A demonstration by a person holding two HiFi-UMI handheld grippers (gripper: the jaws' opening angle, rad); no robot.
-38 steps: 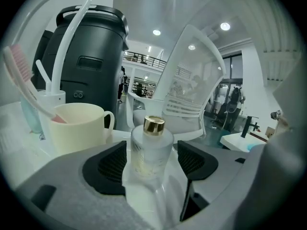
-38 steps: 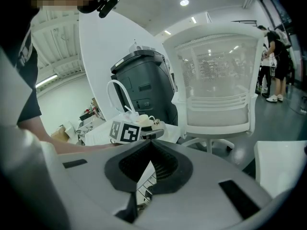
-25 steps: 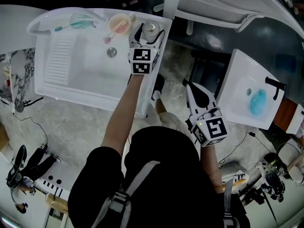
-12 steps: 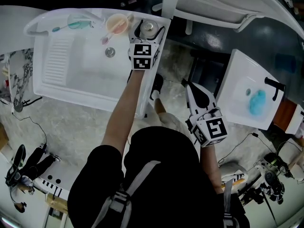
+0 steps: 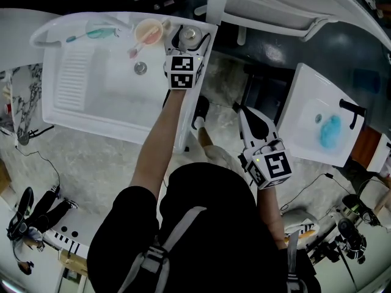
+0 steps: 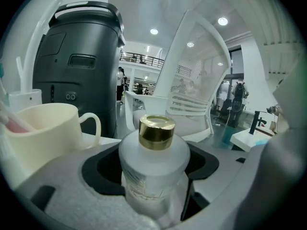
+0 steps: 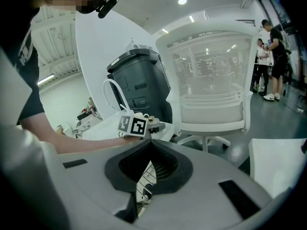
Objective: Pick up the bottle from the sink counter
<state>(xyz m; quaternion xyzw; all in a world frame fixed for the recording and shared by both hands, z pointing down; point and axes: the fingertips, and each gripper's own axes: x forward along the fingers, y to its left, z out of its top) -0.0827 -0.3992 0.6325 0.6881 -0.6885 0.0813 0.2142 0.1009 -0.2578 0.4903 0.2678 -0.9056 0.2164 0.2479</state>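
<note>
Bottle (image 6: 153, 166), upright on the counter (image 5: 91, 112) corner by a mug (image 6: 45, 128), stands between the left gripper's (image 5: 190, 40) 2 spread jaws, so squeezing then lifting likely follows, while the right gripper (image 5: 245, 112) hangs pressed together, empty.

Black short-sleeved top (image 5: 204, 218), grey straps (image 5: 160, 246) running over both shoulders. The left claw (image 5: 190, 40) and the right claw (image 5: 244, 111) are pale grey-white with black inner pads, each topped by a white cube (image 5: 182, 73) printed with black square markers.
</note>
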